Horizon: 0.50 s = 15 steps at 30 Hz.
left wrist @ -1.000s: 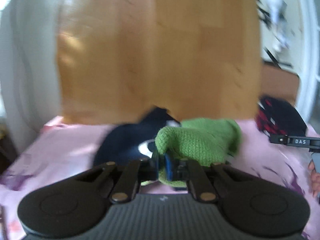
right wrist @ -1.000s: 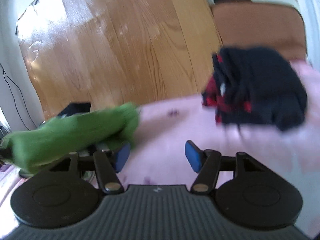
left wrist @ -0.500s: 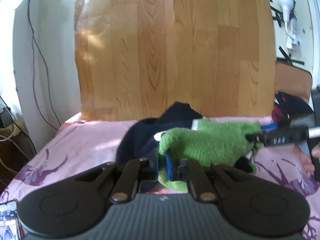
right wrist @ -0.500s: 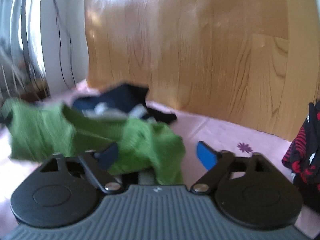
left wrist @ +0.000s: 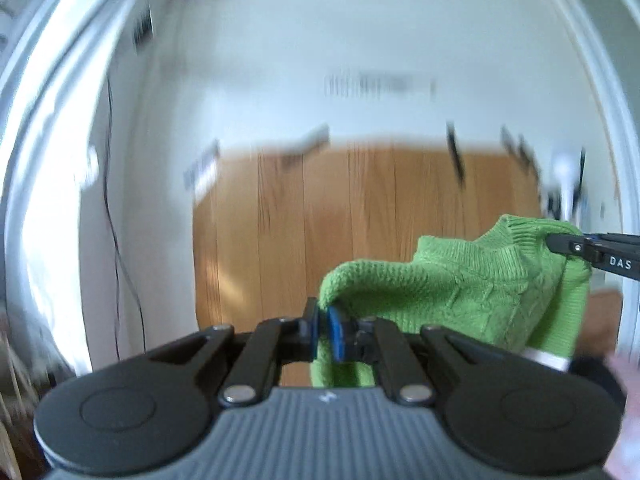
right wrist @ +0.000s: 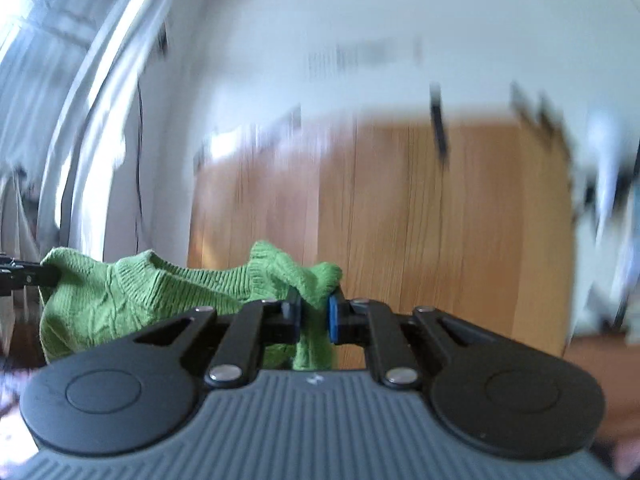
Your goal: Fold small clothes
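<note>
A small green knit sweater (left wrist: 472, 292) hangs in the air, stretched between both grippers. My left gripper (left wrist: 323, 330) is shut on one shoulder corner of it. My right gripper (right wrist: 314, 316) is shut on the other shoulder corner of the sweater (right wrist: 152, 300). The right gripper also shows at the right edge of the left wrist view (left wrist: 560, 244), and the left gripper's tip at the left edge of the right wrist view (right wrist: 28, 276). The sweater's neckline faces up; its lower part hangs out of sight.
Both views are blurred and point at a wooden panel (left wrist: 360, 232) and a white wall (left wrist: 320, 40). A dark cable (left wrist: 116, 240) runs down the wall at left. A strip of pink bedding (left wrist: 628, 400) shows at far right.
The right gripper has closed on the green sweater. Both grippers have lifted it off the bed and tilted up, so the bed and dark clothes have dropped out of view.
</note>
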Available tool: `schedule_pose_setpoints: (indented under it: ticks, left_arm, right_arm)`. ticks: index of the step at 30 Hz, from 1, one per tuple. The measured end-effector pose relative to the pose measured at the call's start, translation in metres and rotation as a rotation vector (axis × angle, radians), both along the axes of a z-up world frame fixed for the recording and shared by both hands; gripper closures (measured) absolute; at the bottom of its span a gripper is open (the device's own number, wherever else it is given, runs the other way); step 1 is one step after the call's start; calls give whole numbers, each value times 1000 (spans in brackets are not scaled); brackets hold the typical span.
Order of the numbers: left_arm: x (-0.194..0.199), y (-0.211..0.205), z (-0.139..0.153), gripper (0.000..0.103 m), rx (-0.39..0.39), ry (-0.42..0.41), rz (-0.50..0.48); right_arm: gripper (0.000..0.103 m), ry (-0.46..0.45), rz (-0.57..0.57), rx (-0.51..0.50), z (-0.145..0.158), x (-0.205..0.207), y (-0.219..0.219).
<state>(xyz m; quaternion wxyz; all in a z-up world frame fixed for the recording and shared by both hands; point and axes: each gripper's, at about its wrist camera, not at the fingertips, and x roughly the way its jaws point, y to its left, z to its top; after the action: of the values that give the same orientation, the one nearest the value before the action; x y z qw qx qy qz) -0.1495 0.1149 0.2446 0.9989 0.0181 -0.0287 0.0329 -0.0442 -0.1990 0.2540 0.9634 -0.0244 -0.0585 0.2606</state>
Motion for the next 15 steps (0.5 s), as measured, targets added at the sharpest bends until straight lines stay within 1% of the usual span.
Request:
schedule_pose_setpoints:
  ticks: [2,5,7,8,9,10,12,13,15]
  left_arm:
    - [-16,-3,33,97,1,-88,18]
    - [-36,-7,77,97,16,-211,60]
    - [-43,-7,102,97,17,-259,62]
    - [-44,-5,113,97,21,-266,57]
    - [-39,-4,119,97,24,-261,57]
    - [-32,-3,122,97,24,-245,59]
    - [-12,-3,115,97,29,-192,61]
    - [-1,-4,109,97,38,-160,65]
    - [27,-7,88,97,62,-80,80]
  right_arm:
    - [89,-88,-9,22,34,-13,-4]
    - [89,-189,-6,39,86,-42,-11]
    - [89,-241,-17,22,113,-53,-12]
    - [89,-255,-25,11,124,-57,-12]
    - [89,-257,-33,3,133,-58,-11]
    - [89,-250,-40,-6,135,-50,-10]
    - [89,-215,-51,-28,135,-38,-11]
    - [89,-186,-53,-37,133,-36,-11]
    - [89,-95,-55,-55,109,-15,-13]
